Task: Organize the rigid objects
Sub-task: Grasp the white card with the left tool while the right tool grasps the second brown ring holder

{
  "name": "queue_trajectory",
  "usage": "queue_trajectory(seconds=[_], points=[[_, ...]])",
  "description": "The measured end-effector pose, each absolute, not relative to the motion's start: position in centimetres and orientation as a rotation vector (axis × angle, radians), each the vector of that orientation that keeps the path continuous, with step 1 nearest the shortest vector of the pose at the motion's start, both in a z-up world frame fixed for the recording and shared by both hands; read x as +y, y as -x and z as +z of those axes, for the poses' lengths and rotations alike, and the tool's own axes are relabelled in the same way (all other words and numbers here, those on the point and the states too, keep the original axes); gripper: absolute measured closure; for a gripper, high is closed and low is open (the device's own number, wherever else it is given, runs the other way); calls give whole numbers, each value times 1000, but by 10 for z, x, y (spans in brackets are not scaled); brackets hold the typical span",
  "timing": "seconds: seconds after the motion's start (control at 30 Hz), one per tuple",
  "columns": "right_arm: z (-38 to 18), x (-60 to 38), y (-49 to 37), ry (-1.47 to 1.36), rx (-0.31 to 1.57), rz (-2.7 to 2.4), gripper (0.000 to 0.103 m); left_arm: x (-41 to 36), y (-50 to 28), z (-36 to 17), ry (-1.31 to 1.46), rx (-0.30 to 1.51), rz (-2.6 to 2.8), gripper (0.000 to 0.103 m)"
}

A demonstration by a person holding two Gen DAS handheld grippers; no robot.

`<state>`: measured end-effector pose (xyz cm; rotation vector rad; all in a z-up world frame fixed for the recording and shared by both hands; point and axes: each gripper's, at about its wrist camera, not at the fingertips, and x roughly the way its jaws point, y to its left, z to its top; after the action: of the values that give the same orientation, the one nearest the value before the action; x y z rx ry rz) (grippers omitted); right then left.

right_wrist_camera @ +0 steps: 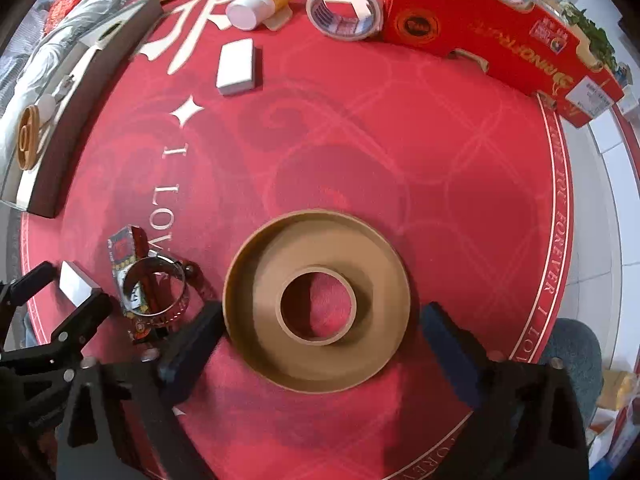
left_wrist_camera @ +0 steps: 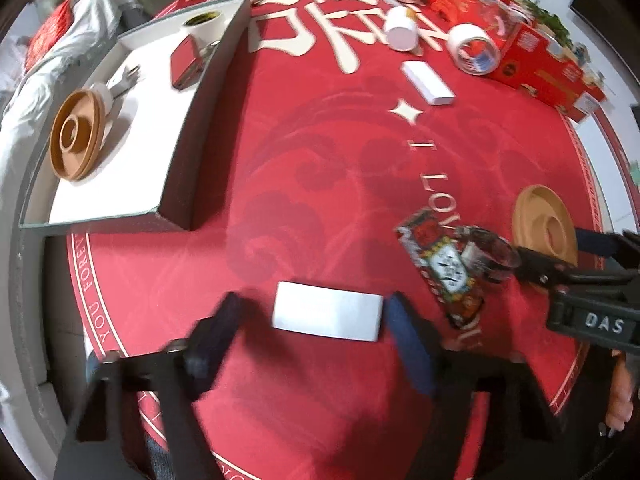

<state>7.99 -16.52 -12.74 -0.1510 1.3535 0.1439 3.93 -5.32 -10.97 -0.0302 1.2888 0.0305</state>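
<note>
My left gripper (left_wrist_camera: 316, 320) is open around a flat white block (left_wrist_camera: 327, 316) lying on the red tablecloth; one pad is apart on the left, the other is at its right end. My right gripper (right_wrist_camera: 322, 332) is open around a tan ring-shaped dish (right_wrist_camera: 316, 300) flat on the cloth, its pads just outside the rim. The dish also shows in the left wrist view (left_wrist_camera: 544, 220). A grey tray (left_wrist_camera: 188, 184) at the left holds another tan ring dish (left_wrist_camera: 78, 136), a white cup, a red box and a plug.
A glass ring (right_wrist_camera: 154, 290) lies on a patterned red card box (left_wrist_camera: 440, 264) between the grippers. Farther back lie a second white block (left_wrist_camera: 428, 82), a tape roll (left_wrist_camera: 474, 48), a white-capped bottle (right_wrist_camera: 260, 0) and a long red carton (right_wrist_camera: 500, 28).
</note>
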Motion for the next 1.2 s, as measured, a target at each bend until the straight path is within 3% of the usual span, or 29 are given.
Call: queue_trajectory(seconds=[0.03, 0.53, 1.2], points=[[-126, -164, -79, 156, 1350, 149, 15, -55, -39, -108, 25, 1288, 23, 49], [-99, -175, -67, 80, 1292, 175, 15, -37, -31, -81, 94, 1239, 88, 49], [-7, -157, -79, -53, 1078, 293, 15, -11, -44, 13, 153, 1009, 224, 49]])
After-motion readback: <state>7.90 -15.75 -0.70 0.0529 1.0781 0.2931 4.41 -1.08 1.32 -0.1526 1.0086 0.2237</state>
